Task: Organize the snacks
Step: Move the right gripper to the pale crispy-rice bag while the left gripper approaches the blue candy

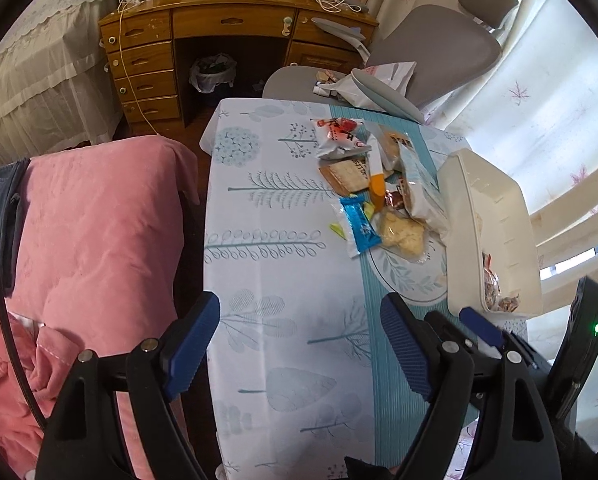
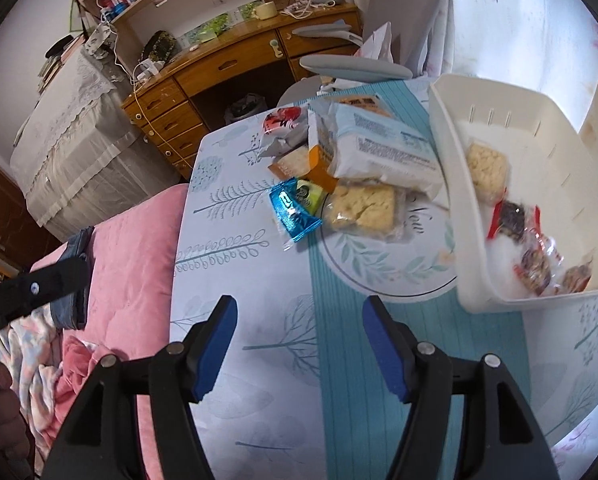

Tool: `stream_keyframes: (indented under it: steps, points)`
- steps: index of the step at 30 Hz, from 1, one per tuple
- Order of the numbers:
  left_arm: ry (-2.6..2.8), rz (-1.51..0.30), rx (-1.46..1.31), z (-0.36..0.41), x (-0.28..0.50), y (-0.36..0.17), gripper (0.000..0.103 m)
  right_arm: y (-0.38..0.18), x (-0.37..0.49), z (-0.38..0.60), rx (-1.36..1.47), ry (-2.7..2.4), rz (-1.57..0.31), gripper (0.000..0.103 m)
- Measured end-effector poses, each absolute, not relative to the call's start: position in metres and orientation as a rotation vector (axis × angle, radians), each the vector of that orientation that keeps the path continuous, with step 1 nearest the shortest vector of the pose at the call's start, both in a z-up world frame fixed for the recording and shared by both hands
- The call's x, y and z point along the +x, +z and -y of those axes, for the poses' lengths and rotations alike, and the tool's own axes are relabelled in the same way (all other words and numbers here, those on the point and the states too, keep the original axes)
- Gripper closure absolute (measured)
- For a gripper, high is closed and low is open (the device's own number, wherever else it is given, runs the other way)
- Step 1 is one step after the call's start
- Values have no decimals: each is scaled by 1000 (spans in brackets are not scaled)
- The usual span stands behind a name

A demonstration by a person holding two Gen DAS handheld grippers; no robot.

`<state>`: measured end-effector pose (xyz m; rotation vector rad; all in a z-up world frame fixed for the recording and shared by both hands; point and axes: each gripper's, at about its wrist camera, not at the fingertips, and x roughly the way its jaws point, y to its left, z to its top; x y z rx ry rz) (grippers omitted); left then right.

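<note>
Here both sets of jaws stand wide and empty above the worktop (image 2: 259,344), which wears a pale tree-print cloth. The left gripper (image 1: 299,344) has nothing between its blue pads, only bare cloth; the right gripper (image 2: 299,344) likewise spans bare cloth and a teal striped runner (image 2: 379,420).

Ahead of the right gripper's jaws lies the snack pile (image 2: 351,160): a blue foil packet (image 2: 293,216) nearest, a clear-wrapped biscuit (image 2: 363,208) just beside it, a large white packet (image 2: 383,148) behind, and a red-and-white packet (image 2: 279,124) farther off. Ahead and to the right of those jaws stands a white plastic basket (image 2: 455,184), tilted in view, holding 1 wrapped biscuit (image 2: 487,164) and several small red-wrapped sweets (image 2: 535,268).

In the left wrist view the same basket sits ahead-right of the jaws, the pile ahead between.
</note>
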<state>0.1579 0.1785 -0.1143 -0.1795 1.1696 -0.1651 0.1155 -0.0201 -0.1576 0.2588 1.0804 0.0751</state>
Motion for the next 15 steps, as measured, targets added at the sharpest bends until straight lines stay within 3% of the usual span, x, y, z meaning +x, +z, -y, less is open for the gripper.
stream_keyframes:
  steps: [12,15]
  points:
    - [-153,-1194,-174,-165,216,-115,20,-160,147,17,251,115,-1061,36]
    - [-164,-1200,-167,-154,231,-116,20,-162,161,23,254,122,-1054,28]
